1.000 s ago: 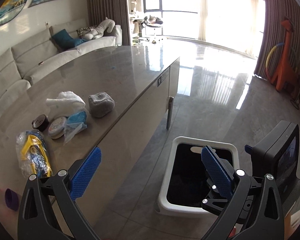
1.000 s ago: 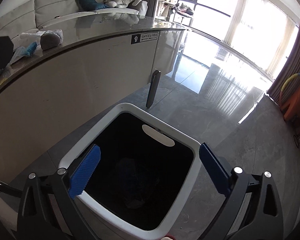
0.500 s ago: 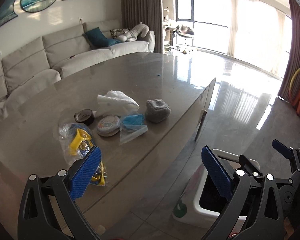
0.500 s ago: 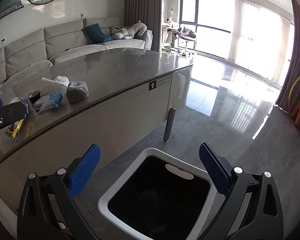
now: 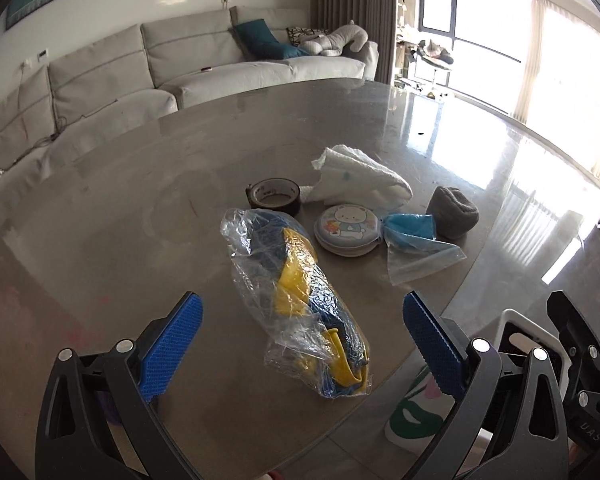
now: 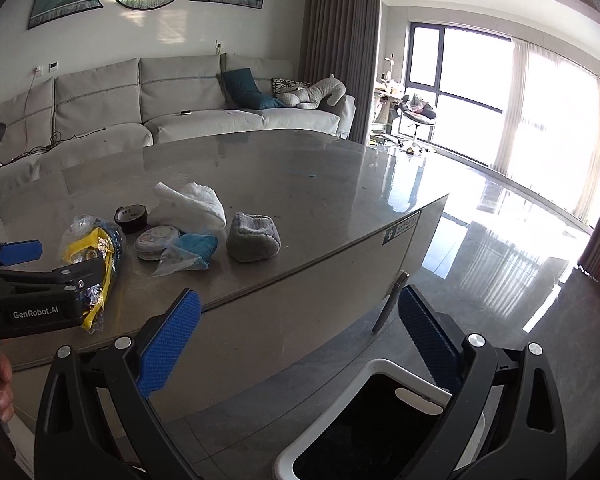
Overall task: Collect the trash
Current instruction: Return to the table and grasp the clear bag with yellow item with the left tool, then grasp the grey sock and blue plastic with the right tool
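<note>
Left gripper [image 5: 302, 316] over the near edge of the grey table [image 5: 140, 184], blue pads [image 5: 171, 346] spread wide and holding nothing. Directly between the pads, lying on the tabletop: a crinkled clear bag [image 5: 300, 304] of yellow and blue plastic, untouched. Just beyond it, a black tape roll [image 5: 274, 196], touching or nearly touching the bag's far end. To the right of the roll, a white crumpled cloth [image 5: 360, 176]; in front of that, a round tin [image 5: 346, 229] with a bear on the lid. Further right, a blue item in a clear sleeve [image 5: 414, 240], its tip against the tin, and a grey cloth bundle [image 5: 454, 212] near the table's right edge. On the floor at lower right, the white bin [image 5: 514, 320], mostly hidden behind the gripper frame; a green and white patch below it, too cropped to identify.

From the right wrist view, same cluster spread along the table's left part: bag [image 6: 94, 248] partly behind the left gripper's black body, then roll [image 6: 131, 216], tin [image 6: 157, 242], sleeve [image 6: 188, 254], cloth [image 6: 192, 204], bundle [image 6: 253, 242]. Right gripper [image 6: 298, 338] off the table's side, above the floor, pads wide apart and empty. Bin [image 6: 380, 368] below it, dark inside, rim white.
</note>
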